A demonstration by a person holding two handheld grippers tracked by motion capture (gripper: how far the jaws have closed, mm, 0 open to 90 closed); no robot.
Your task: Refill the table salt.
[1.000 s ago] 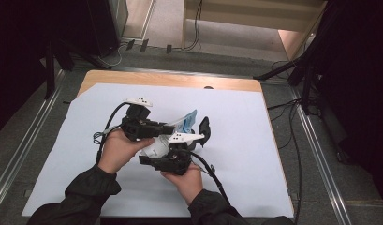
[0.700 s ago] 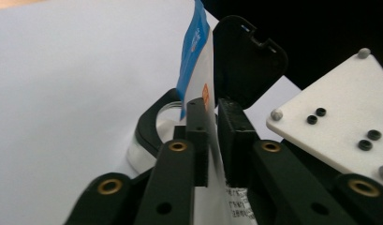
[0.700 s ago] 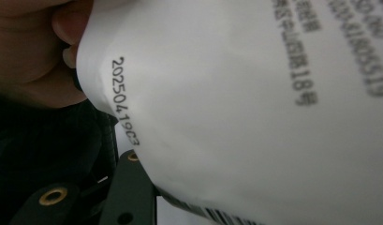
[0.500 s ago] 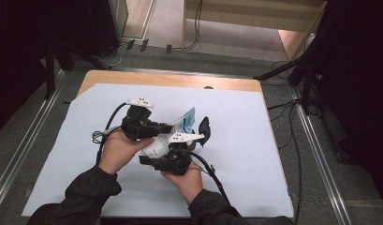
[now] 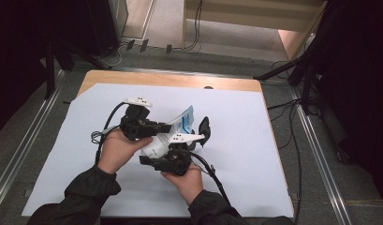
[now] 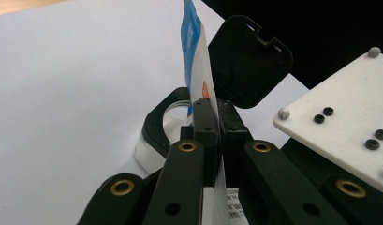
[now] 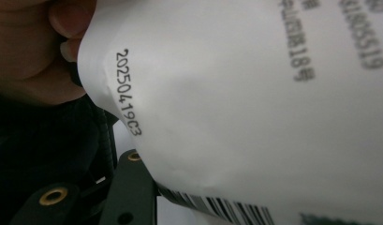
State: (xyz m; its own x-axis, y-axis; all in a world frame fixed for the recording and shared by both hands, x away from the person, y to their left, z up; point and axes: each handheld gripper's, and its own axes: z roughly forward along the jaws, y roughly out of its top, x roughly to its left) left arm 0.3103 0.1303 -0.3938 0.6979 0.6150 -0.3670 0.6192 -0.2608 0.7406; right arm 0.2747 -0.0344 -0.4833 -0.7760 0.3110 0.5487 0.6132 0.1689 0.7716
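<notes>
the left tongs have just been closing, and the left gripper view now has their pads pressed flat together on the thin top edge of the pouch, which stands up between them, blue at the top and white below. a second ago that grip was a touch looser; now it is fully pinched. my reading is that the pouch is secured at its top, so pulling or tearing it open can follow. in the high view the left tongs sit at the pouch's left, above the white sheet on the counter.

just behind the pouch an open black flip cap stands tilted, with its ring lower down.

the right tongs sit partly open around the pouch's lower body; in the right gripper view the white printed film bulges across them with a barcode at the bottom. they appear to clasp it, though pad contact is hidden. neither hand has shifted.
</notes>
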